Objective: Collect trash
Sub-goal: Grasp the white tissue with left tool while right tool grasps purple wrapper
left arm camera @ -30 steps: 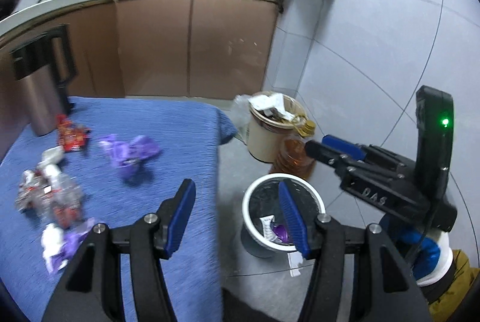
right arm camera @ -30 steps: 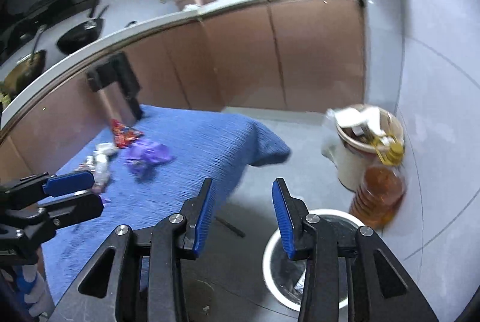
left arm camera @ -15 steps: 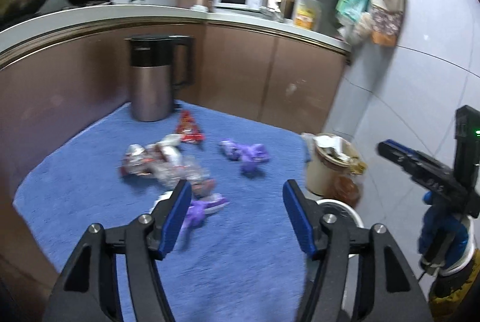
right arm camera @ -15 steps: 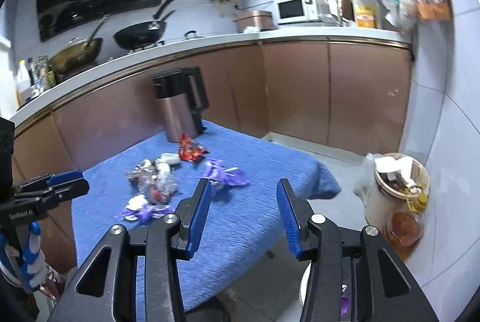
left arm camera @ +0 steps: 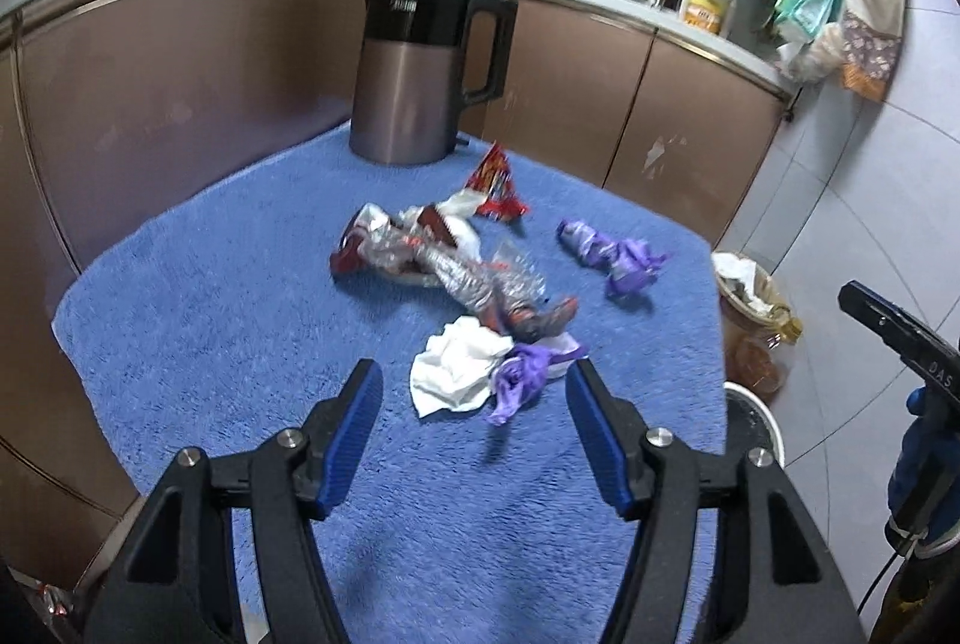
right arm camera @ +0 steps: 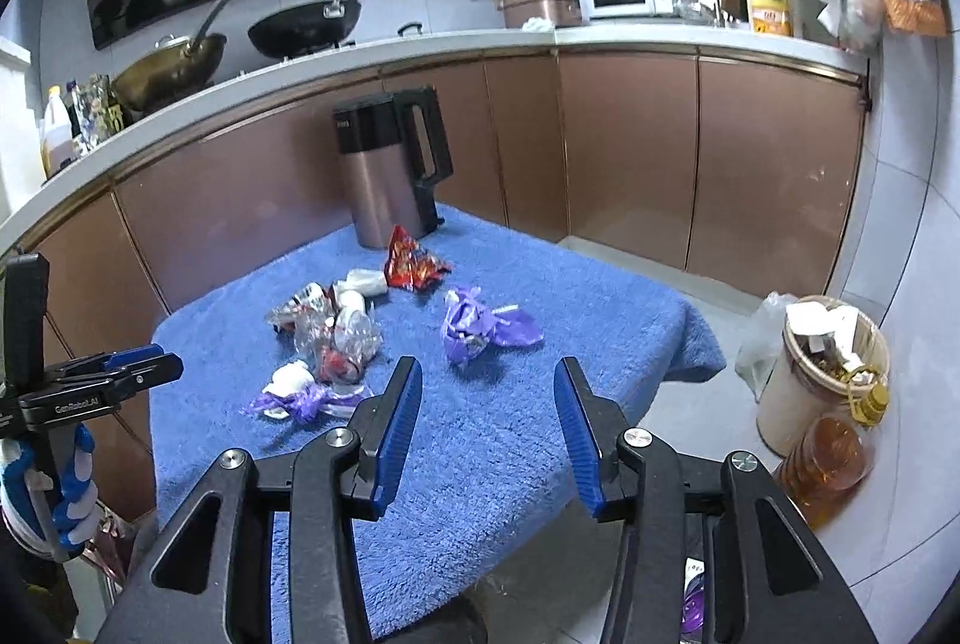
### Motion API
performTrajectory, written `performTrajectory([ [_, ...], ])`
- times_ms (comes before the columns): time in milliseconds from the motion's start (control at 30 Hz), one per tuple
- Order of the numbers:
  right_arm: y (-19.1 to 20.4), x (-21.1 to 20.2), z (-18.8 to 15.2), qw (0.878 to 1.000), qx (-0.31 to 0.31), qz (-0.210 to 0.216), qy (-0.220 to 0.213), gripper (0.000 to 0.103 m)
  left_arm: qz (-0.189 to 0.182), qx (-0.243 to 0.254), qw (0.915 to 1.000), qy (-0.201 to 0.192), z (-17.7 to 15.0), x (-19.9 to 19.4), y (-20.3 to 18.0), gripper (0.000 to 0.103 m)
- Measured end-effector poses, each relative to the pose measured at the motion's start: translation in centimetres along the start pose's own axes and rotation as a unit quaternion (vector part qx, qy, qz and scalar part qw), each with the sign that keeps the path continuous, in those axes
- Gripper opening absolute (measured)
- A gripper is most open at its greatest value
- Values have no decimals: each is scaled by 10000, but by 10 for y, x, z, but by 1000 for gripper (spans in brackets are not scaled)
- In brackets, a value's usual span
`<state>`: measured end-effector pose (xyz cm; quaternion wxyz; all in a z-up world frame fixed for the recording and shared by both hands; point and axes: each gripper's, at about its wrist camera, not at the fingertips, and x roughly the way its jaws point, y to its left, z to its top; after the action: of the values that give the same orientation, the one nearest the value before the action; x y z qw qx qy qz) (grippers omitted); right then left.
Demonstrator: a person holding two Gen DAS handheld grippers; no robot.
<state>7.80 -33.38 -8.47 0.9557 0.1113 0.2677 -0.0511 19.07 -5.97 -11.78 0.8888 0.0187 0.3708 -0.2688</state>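
Trash lies scattered at the centre of the left wrist view, on a blue towel (left arm camera: pixel 240 320) covering the table: a white tissue (left arm camera: pixel 456 374) touching a purple wrapper (left arm camera: pixel 522 374), a clear crumpled wrapper pile (left arm camera: pixel 456 266) behind them, a red packet (left arm camera: pixel 495 182) near the kettle (left arm camera: pixel 420 74), and a second purple wrapper (left arm camera: pixel 612 254) toward the right. We see the left gripper (left arm camera: pixel 474 434) spread wide and holding nothing, its blue pads framing the tissue from above without touching it. In the right wrist view, the right gripper (right arm camera: pixel 486 434) is likewise wide apart and empty, aimed at the towel below the second purple wrapper. A white bin (left arm camera: pixel 756 416) shows only as a rim at the lower right, beside the table edge. We judge the main risks to be these: closing on tissue and wrapper together may leave one piece loosely caught and dropped on the way to the bin; descending too far may pinch the towel pile and drag the cloth, shifting the remaining litter.
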Motion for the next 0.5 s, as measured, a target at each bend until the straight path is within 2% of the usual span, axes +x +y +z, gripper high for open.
performTrajectory([
  [267,7,42,-4,9993,-89,113,358,46,-132,-286,9981,538,3,56,19,62],
  [500,13,90,-2,9976,-121,220,648,46,-288,-238,9957,851,15,93,21,61],
])
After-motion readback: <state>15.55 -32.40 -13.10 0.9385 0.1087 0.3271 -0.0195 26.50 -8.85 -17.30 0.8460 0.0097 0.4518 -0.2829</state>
